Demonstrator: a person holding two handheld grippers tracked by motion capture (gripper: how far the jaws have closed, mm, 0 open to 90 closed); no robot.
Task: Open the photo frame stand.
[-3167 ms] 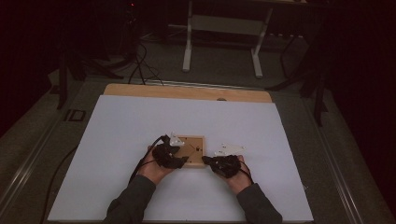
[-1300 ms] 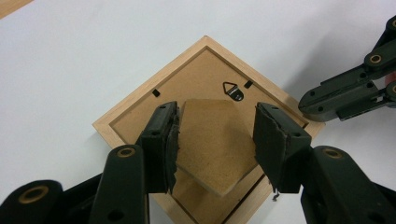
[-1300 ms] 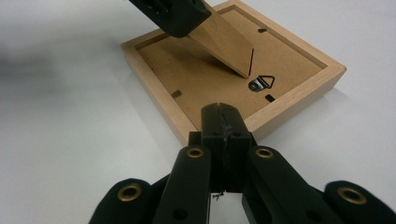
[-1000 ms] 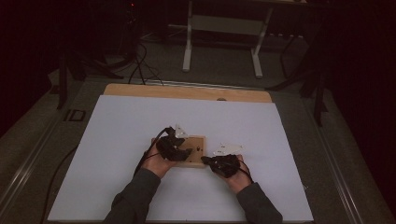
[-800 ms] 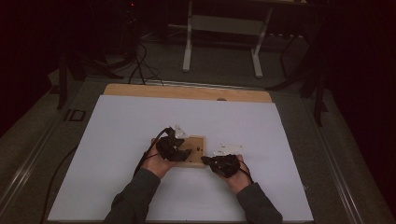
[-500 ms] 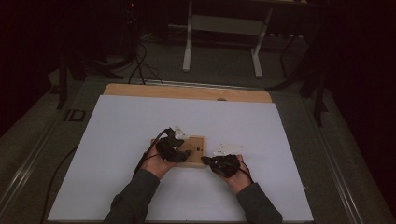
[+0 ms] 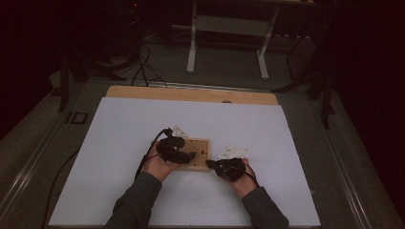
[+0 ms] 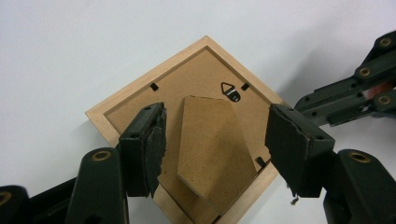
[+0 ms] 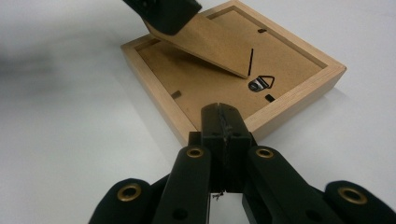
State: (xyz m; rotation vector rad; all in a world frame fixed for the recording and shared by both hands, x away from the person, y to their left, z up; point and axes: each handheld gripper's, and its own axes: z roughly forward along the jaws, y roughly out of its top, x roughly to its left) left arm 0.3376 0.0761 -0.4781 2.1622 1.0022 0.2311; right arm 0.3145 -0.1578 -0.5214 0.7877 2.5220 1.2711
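The left gripper [image 8: 215, 140] is hovering over the face-down light wooden picture frame [image 8: 140, 95] mid-table, its jaws having just been opening, now wide around the brown cardboard stand flap [image 8: 212, 149]. The right gripper [image 9: 225, 122], jaws pressed together, is touching the frame's near edge; white tabletop [image 7: 119, 124] is lying all around.

Nothing readable here, honestly. The back of the picture frame [image 8: 205, 135] between the fingers is plain brown board with no label, brand or number on it, and its little metal hanger [image 9: 260, 84] just past the fingers carries no stamp I can make out.
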